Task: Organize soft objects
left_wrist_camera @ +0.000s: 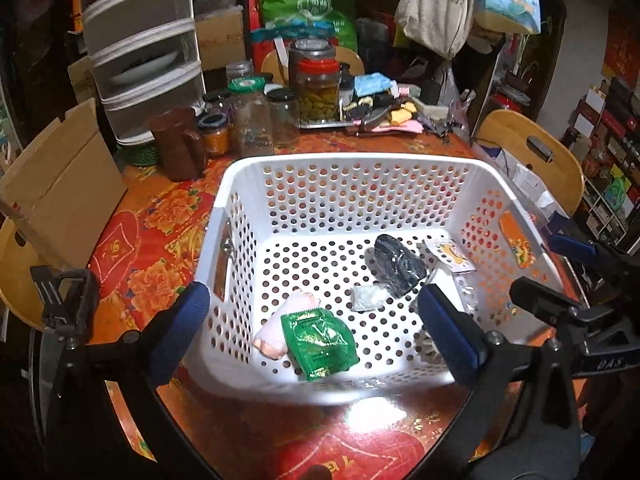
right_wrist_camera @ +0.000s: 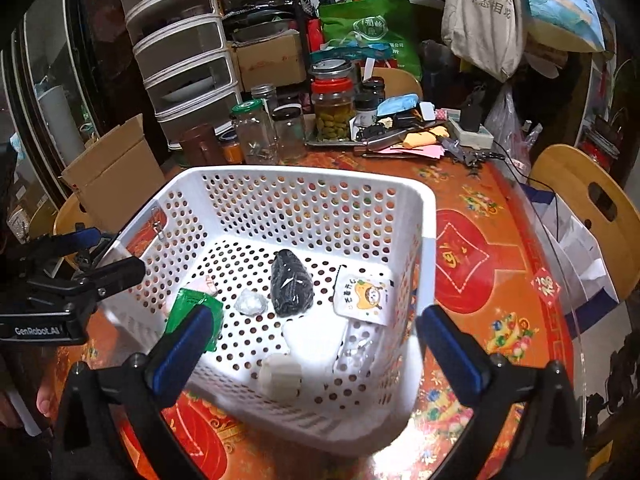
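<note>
A white perforated basket (left_wrist_camera: 344, 160) (right_wrist_camera: 304, 174) stands on the red floral table. In it lie a green packet (left_wrist_camera: 316, 344) (right_wrist_camera: 188, 308), a pink soft piece (left_wrist_camera: 288, 316), a small clear packet (left_wrist_camera: 366, 298) (right_wrist_camera: 250, 304), a black wrapped lump (left_wrist_camera: 400, 266) (right_wrist_camera: 290, 284), a white cartoon pack (left_wrist_camera: 450, 258) (right_wrist_camera: 364, 296) and a white soft pad (right_wrist_camera: 314, 340). My left gripper (left_wrist_camera: 320, 332) (right_wrist_camera: 100, 256) hangs open over the near left rim, holding nothing. My right gripper (right_wrist_camera: 318, 352) (left_wrist_camera: 556, 268) is open above the near right corner, also with nothing in it.
Behind the basket stand several glass jars (left_wrist_camera: 256, 116) (right_wrist_camera: 256, 132), a brown jug (left_wrist_camera: 178, 144) and a metal tray of small items (left_wrist_camera: 380, 116). A drawer tower (left_wrist_camera: 140, 48) and a cardboard box (left_wrist_camera: 60, 184) are at the left. A wooden chair (right_wrist_camera: 592, 196) is at the right.
</note>
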Tool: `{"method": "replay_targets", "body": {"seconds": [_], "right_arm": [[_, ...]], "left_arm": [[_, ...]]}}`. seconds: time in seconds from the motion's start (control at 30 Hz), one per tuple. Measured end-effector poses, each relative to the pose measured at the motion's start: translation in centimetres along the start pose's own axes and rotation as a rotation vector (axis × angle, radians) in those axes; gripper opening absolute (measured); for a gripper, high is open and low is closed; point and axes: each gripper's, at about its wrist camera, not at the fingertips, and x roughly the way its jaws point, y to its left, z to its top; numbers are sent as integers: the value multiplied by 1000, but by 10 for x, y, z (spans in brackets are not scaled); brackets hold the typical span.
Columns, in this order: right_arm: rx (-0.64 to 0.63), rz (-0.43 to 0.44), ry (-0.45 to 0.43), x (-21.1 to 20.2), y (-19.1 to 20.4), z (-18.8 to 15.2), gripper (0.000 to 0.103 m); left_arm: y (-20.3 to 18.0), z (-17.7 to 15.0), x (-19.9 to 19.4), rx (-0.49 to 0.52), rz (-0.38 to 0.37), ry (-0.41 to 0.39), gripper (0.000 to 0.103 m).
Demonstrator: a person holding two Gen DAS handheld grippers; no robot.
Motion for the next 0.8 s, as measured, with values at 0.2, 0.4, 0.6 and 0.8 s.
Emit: {"method": "replay_targets", "body": {"seconds": [0.2, 0.4, 0.6, 0.8], "right_arm": [[12, -10, -22, -29, 0, -17, 103], [-11, -88, -96, -71, 8, -52, 103], [14, -82, -157, -106, 14, -90, 103], [7, -107, -264, -148, 32, -120, 103]], "left_arm": [[-3, -24, -44, 6, -12, -88, 103], [-8, -59, -95, 20, 23, -186, 103], [-10, -90, -131, 35, 24, -229, 103], [-13, -124, -166, 62, 67, -266, 103]]}}
